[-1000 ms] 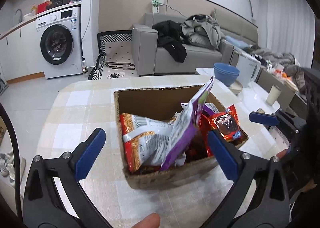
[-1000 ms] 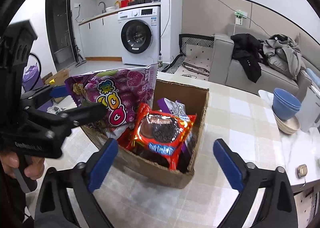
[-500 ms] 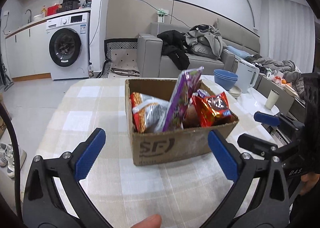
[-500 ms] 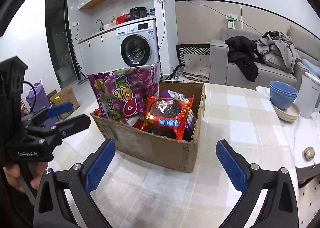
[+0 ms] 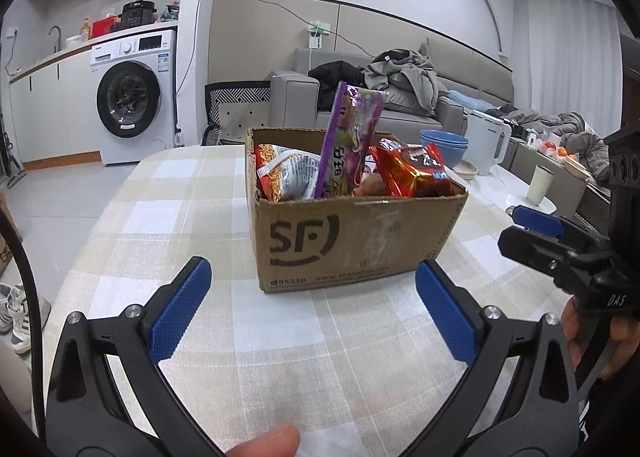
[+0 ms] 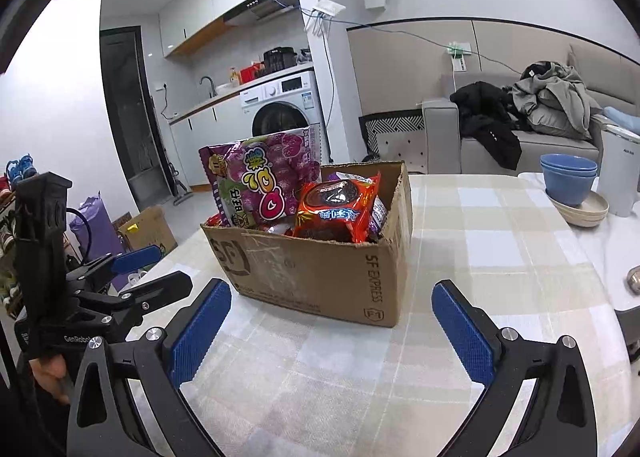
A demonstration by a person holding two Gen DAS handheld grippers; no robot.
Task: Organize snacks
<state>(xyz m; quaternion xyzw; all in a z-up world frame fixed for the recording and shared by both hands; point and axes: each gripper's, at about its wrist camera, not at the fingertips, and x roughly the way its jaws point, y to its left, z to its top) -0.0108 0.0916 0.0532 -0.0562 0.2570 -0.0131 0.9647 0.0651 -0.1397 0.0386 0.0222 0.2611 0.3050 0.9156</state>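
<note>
A: Where do the snacks sit?

B: All in the cardboard box (image 5: 356, 233), middle of the left wrist view, standing on the checked tablecloth (image 5: 168, 225). A purple candy bag (image 5: 348, 141) stands upright above the rim, a red cookie pack (image 5: 412, 173) leans to its right, and a noodle packet (image 5: 288, 177) is on its left.

A: And from the other side?

B: In the right wrist view the box (image 6: 320, 273) is centre frame, the purple bag (image 6: 264, 181) toward its upper left, the red pack (image 6: 340, 209) just beside it and touching.

A: The tools?

B: The left gripper (image 5: 316, 313) has its blue pads spread wide with nothing between them — low in the frame, short of the box. The right gripper (image 6: 332, 333) is the same: fingers apart, holding nothing, near the box but not touching.

A: Anything else on the table?

B: Stacked blue bowls (image 6: 568, 181) and a white kettle (image 5: 486, 145) at the right — well apart from the box.
</note>
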